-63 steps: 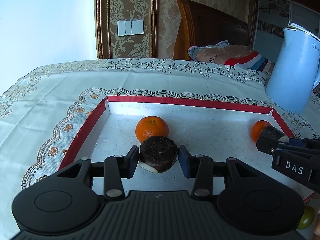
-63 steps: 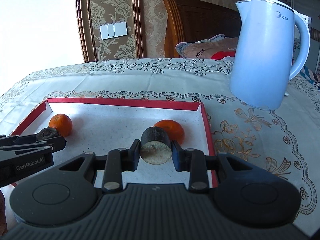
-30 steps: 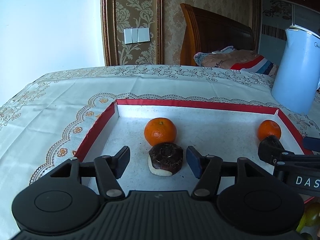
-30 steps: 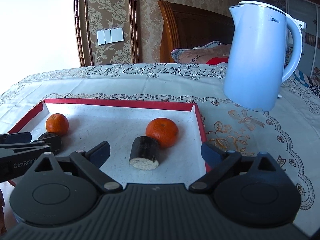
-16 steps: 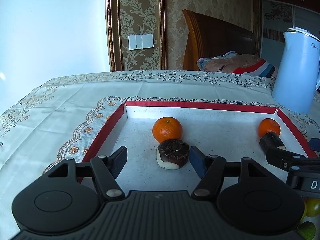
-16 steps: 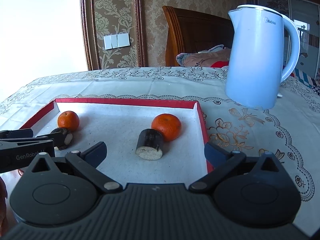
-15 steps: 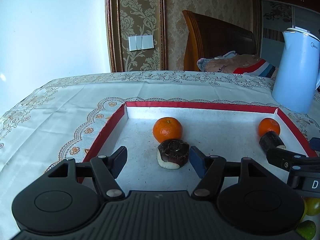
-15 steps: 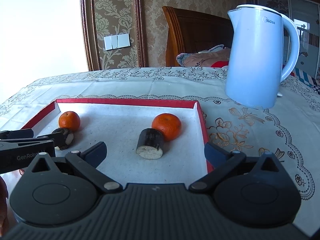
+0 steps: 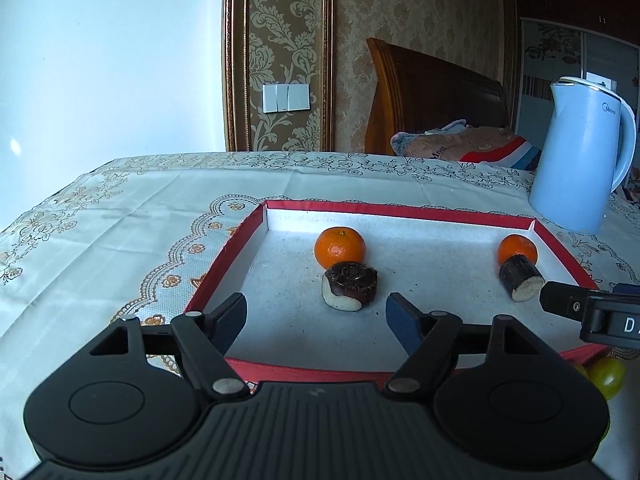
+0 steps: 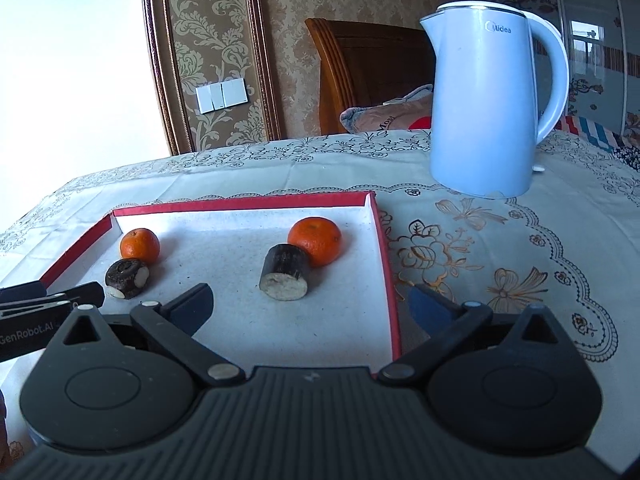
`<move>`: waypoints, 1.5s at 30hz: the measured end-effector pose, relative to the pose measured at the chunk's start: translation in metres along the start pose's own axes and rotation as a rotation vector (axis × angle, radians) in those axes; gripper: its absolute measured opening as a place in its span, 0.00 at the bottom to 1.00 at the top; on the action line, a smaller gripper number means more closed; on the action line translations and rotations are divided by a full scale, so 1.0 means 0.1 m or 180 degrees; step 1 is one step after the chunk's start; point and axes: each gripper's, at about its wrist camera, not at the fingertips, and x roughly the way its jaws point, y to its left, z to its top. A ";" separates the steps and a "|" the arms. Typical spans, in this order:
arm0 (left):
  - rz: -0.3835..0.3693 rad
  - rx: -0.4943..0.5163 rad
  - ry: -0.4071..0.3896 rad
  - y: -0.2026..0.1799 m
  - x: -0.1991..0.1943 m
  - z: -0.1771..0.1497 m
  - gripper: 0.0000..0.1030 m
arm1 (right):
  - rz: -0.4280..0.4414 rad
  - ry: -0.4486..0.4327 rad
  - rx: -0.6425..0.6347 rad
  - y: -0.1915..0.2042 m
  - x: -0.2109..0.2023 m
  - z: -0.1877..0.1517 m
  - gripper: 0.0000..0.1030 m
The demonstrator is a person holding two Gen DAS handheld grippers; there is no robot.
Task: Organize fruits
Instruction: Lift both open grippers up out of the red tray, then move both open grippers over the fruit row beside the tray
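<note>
Two released grippers, left gripper [image 9: 314, 322] and right gripper [image 10: 310, 304], before a red-rimmed tray [image 9: 400, 211] of two oranges and two dark stubs

A pale blue plastic electric kettle [image 10: 488, 104] stands upright on the embroidered cream tablecloth [image 10: 480, 240], ahead and right of the fingers.

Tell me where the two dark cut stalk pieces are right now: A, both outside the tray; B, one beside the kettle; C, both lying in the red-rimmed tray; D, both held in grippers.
C: both dark cut stalk pieces lie on the red-rimmed tray's white floor, each before an orange.
</note>
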 end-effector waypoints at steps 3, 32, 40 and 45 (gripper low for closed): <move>-0.0016 0.0037 -0.0020 0.02 -0.08 -0.06 0.74 | 0.0019 0.0018 -0.0012 0.00 -0.05 -0.05 1.00; -0.0353 0.0079 0.0074 0.10 -0.39 -0.35 0.75 | 0.0134 -0.0061 0.0113 -0.18 -0.71 -0.50 1.00; -0.0400 0.0118 0.0136 0.08 -0.38 -0.36 0.75 | 0.0139 -0.0010 0.0137 -0.20 -0.69 -0.52 1.00; -0.0482 0.0147 0.0118 0.06 -0.40 -0.37 0.75 | 0.0125 0.0068 0.0158 -0.21 -0.65 -0.52 1.00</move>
